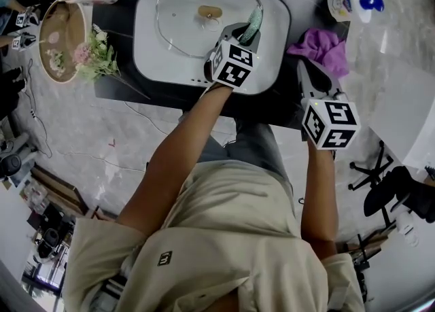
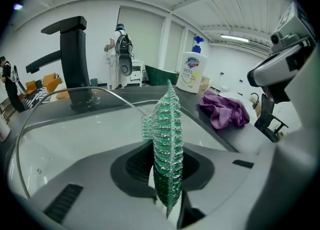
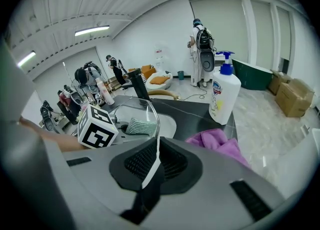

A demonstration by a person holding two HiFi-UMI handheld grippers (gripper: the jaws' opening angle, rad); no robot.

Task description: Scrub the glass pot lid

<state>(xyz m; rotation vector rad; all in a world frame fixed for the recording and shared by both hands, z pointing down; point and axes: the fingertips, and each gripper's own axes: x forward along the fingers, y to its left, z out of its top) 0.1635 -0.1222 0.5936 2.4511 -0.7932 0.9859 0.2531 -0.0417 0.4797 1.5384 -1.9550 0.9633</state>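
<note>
The glass pot lid with its metal rim leans in the white sink, knob facing up. My left gripper is at the lid's right edge, shut on a green glittery scrubber. In the left gripper view the scrubber stands upright out of the gripper, with the lid just beyond it. My right gripper hovers over the dark counter right of the sink, apart from the lid. In its own view the right gripper is shut with nothing in it, and the lid and scrubber lie ahead.
A purple cloth and a soap pump bottle sit on the counter at the right. A black faucet stands behind the sink. Left of the sink are a round bowl and flowers. People stand in the room's background.
</note>
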